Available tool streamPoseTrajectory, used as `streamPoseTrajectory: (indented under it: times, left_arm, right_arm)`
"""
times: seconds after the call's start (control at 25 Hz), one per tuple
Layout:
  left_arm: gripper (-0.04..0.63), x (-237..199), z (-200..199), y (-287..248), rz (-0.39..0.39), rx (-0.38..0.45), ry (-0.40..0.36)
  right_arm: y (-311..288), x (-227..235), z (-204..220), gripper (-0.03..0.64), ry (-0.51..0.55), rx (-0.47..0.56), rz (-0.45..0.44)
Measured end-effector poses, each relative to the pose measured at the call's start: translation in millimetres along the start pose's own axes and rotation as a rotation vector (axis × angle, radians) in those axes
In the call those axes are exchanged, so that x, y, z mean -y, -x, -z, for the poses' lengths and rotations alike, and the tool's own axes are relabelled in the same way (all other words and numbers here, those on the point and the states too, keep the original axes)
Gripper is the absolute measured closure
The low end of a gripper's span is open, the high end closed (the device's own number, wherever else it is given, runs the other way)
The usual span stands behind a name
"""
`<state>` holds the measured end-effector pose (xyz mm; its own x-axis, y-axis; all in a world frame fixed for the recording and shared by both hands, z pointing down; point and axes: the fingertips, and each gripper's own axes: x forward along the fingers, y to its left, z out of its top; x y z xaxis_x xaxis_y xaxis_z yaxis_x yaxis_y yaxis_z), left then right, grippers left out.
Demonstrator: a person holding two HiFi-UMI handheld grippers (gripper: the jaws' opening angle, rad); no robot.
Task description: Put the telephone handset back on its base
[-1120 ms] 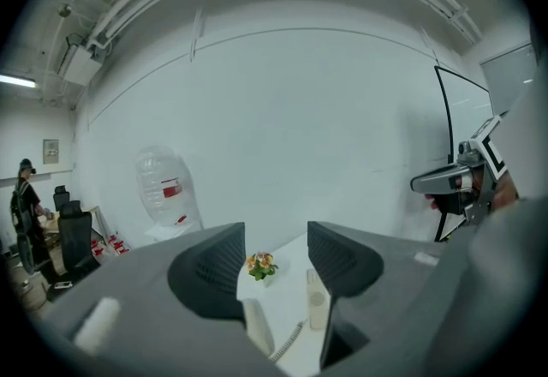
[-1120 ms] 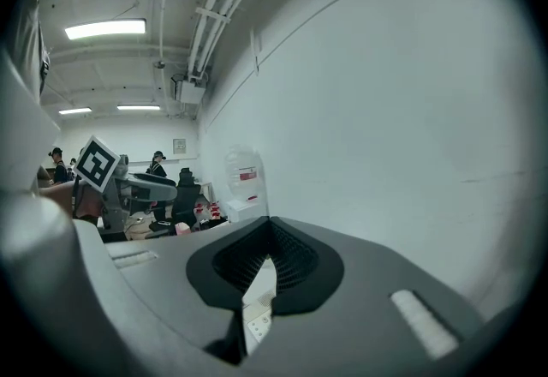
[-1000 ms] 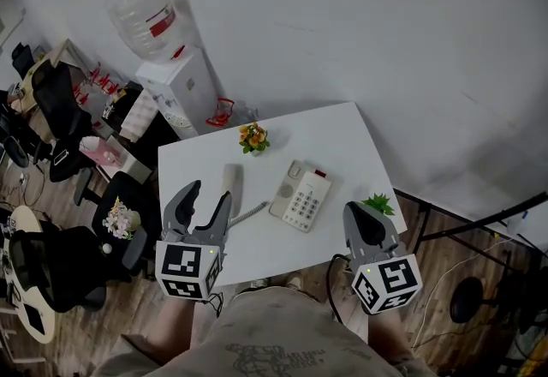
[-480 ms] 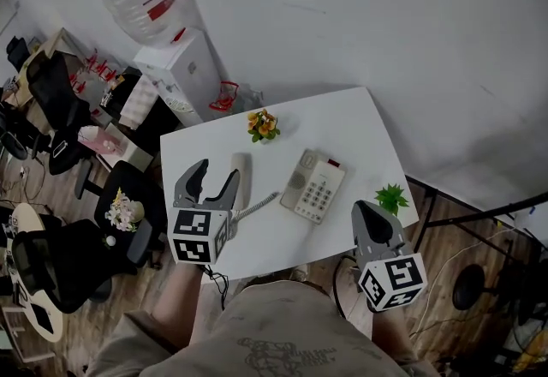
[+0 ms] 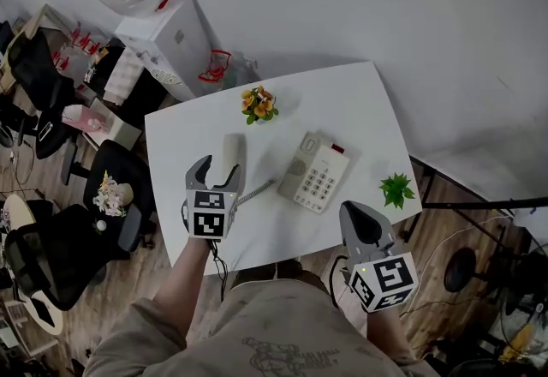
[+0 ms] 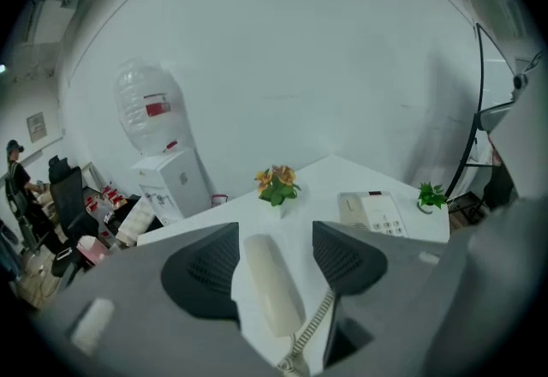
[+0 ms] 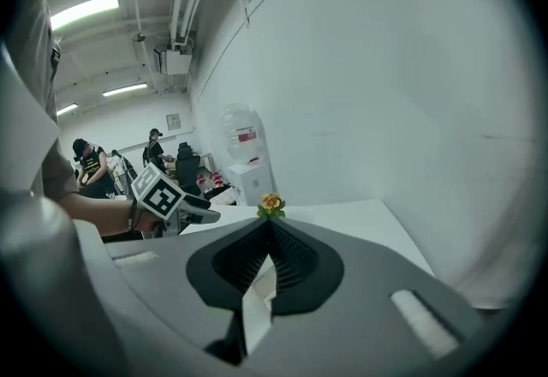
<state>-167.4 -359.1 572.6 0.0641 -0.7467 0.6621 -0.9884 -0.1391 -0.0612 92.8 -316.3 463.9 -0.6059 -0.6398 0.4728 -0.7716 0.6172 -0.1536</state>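
Left gripper (image 5: 217, 168): jaws wide apart, either side of the cream handset (image 5: 231, 151), not clamped | handset: flat on white table (image 5: 342, 101), off the base (image 5: 315, 171), just left of it, coiled cord (image 5: 255, 192) between | right gripper (image 5: 358, 214): jaws pressed together, empty, at table's near edge

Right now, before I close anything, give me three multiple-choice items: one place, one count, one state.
1. The handset lies: A on the table, left of the telephone base; B cradled on the base; C on the floor.
2. Potted plants on the table: A one; B two; C three.
3. The left tongs are: A shut on the handset; B shut, empty; C open.
Answers: A, it lies flat beside the base; B, an orange-flowered plant and a green plant; C, the left gripper view shows jaws apart.
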Motion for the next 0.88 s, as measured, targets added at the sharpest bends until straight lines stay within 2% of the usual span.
streamPoseTrajectory:
  times: [0.28,0.4,0.6,0.88]
  left_arm:
    - [0.331,-9.6,57.1,-57.9,0.014,-0.126,0.146]
    - [0.324,-13.2,75.6,-81.4,0.016,-0.175,0.124]
    - [0.324,-13.1,95.1,-111.1,0.029,-0.231,0.079]
    - [0.331,-17.2,109.8,-134.9,-0.007,-0.256,0.046]
  right_arm:
    - [-19.4,-0.9,34.4,0.588,-0.064,-0.103,-0.009]
    - [-25.6,2.1,49.2,0.588,-0.067,-0.139,0.006]
    - [-30.2,6.1,62.5,0.588,0.047,-0.198,0.071]
    - [-31.6,12.2,72.1,0.588,0.011,-0.211,0.073]
